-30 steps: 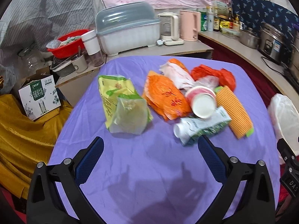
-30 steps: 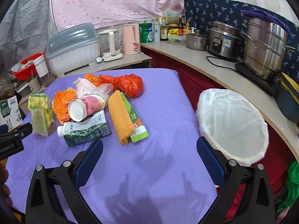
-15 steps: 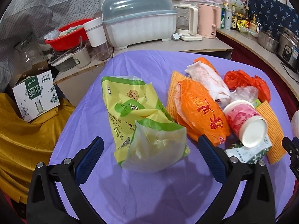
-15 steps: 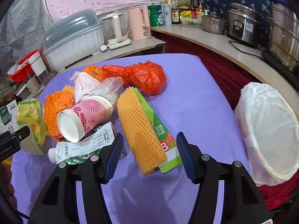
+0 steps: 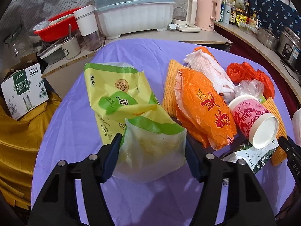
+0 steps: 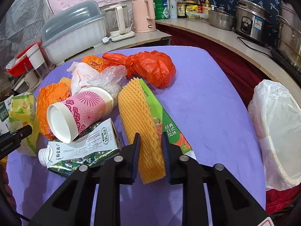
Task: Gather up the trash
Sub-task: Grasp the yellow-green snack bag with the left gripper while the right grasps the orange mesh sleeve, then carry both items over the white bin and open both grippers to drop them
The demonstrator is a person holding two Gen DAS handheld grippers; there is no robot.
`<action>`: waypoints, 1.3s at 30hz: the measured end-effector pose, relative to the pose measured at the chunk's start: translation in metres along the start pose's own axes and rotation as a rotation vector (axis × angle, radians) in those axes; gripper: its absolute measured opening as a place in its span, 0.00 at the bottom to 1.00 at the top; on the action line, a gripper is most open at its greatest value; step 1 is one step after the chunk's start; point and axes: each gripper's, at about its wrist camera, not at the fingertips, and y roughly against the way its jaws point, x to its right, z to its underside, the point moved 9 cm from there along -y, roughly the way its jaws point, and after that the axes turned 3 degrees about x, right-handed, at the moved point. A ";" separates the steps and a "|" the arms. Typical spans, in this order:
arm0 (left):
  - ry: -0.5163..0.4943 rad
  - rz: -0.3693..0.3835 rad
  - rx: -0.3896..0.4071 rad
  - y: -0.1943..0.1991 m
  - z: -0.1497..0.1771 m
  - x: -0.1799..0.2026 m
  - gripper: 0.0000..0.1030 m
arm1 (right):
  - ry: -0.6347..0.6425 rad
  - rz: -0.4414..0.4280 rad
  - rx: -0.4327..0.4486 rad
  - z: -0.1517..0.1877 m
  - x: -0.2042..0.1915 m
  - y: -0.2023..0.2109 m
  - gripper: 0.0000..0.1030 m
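A surface (image 6: 197, 101) draped in smooth purple cloth is shown, strewn with trash, and the grasping step of the collection is judged to be in hand. Off its right edge a bin lined with a thin white plastic bag (image 6: 278, 124) is seen, where lifted pieces are presumably to be dropped next. A crinkled yellow-green plastic package (image 5: 131, 105) lies nearest the left tongs (image 5: 153, 160), whose blue pads are set just beside its translucent open end, half closed; a firm hold cannot be told. A ribbed orange foam net sleeve (image 6: 141, 120), soft and tubular, is clenched near its end by the right tongs (image 6: 150, 156), over a flat green carton (image 6: 165, 124). A pink paper cup (image 6: 79, 113) is tipped onto a crushed milk carton (image 6: 82, 150); gentle lifts are called for
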 end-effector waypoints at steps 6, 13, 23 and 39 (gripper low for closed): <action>-0.001 0.014 0.013 0.011 0.001 0.003 0.31 | -0.002 -0.024 0.023 -0.001 -0.003 0.013 0.09; 0.004 0.041 0.045 0.039 0.002 0.009 0.19 | 0.003 -0.039 0.075 -0.005 -0.004 0.042 0.09; -0.033 0.119 0.150 0.110 -0.009 0.042 0.18 | -0.043 -0.029 0.192 -0.026 0.023 0.105 0.09; -0.305 0.362 0.239 0.187 0.000 0.227 0.18 | -0.200 0.145 0.280 -0.015 0.156 0.171 0.09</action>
